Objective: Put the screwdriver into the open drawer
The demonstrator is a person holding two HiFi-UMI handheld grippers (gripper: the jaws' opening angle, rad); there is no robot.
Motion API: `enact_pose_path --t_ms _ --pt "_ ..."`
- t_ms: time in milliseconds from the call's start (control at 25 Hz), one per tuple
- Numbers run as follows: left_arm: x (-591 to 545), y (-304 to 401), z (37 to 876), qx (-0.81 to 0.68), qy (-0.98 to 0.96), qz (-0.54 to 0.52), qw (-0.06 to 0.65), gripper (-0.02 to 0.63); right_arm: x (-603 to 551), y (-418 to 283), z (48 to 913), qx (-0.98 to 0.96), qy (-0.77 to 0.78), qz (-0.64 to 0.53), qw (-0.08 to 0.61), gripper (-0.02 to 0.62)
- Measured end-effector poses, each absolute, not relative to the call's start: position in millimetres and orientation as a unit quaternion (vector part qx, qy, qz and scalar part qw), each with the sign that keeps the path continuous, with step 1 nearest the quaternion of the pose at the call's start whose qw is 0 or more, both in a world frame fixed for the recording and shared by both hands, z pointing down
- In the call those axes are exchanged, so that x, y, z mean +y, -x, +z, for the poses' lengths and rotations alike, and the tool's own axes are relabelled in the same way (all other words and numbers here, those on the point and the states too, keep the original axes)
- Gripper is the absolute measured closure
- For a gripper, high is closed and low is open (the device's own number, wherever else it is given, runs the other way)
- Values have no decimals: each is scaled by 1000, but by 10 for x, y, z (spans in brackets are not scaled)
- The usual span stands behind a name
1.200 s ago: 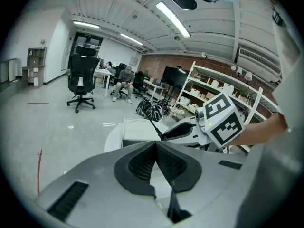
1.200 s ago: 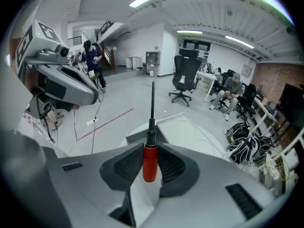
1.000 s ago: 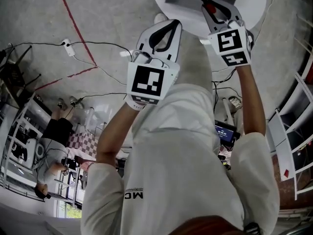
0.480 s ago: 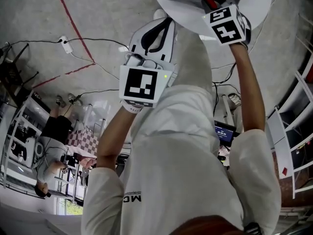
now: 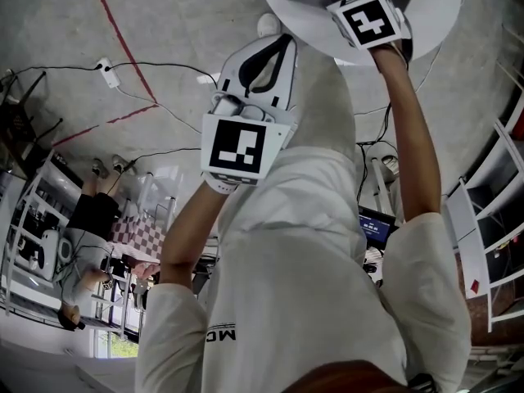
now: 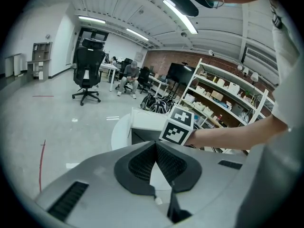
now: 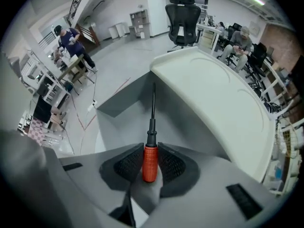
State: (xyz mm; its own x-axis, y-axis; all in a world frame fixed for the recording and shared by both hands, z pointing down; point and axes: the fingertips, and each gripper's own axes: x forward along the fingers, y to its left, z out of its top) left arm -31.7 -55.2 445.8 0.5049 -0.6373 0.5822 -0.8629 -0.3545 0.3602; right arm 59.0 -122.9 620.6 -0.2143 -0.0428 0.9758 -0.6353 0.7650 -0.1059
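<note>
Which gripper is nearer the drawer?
Right. The right gripper, shut on the screwdriver, reaches over the open drawer. The left gripper, shut and empty, sits well back, with the drawer ahead of it.

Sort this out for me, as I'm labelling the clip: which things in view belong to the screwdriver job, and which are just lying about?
Job in hand: red-handled screwdriver with black shaft, clamped in the right gripper; open grey drawer of the white cabinet, ahead of its tip.
Lying about: black office chair; white power strip; shut, empty left gripper.
</note>
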Motion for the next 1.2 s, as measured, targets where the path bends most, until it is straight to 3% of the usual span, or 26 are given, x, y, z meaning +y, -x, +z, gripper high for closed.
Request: enact_pose_path --t_ms 480,1200 --pt "-480 306 4552 -454 -806 182 332 597 -1355 -376 6283 -736 -253 299 552 448" --pt "-519 184 4430 -440 -819 181 320 597 -1301 -512 6058 -744 -278 264 548 442"
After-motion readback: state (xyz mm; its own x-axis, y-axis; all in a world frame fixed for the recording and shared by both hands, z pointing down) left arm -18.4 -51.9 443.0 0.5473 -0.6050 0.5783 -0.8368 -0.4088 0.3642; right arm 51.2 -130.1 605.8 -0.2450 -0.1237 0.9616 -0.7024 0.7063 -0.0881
